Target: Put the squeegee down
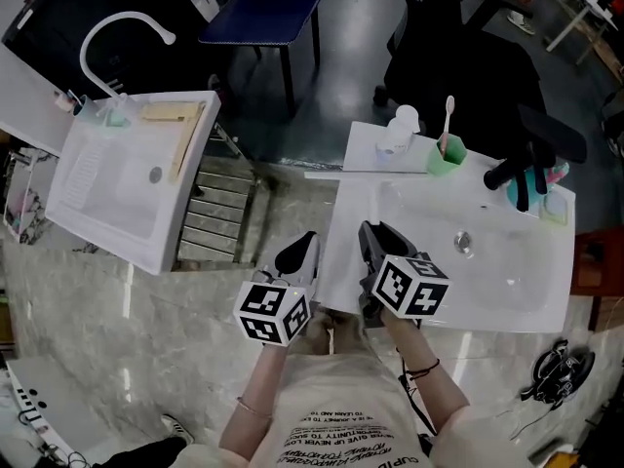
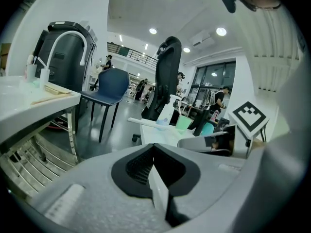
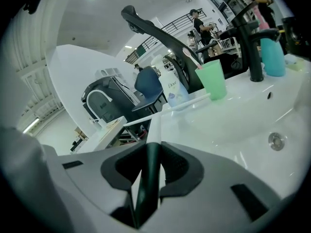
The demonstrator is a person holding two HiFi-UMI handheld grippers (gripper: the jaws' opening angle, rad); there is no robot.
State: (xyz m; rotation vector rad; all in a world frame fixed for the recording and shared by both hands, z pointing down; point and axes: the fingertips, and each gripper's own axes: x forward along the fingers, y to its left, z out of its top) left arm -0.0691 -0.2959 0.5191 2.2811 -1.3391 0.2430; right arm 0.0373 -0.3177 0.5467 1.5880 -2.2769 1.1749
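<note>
Left gripper (image 1: 298, 253) and right gripper (image 1: 376, 239) each clamp the thin squeegee (image 3: 147, 178) edge-on beside the white washbasin (image 1: 343, 224), apparently poised to set it down.

R white washbasin desk (image 1: 507, 261): green cup (image 1: 445, 154) w/ toothbrush (image 1: 449, 115), white Dove bottle (image 1: 398, 130), black faucet (image 1: 507, 171), teal bottle (image 3: 274, 57) along back edge. L white sink desk (image 1: 117, 203): white gooseneck faucet (image 1: 107, 37), wooden board (image 1: 174, 115). Pale glossy floor (image 1: 166, 310) btwn.
</note>
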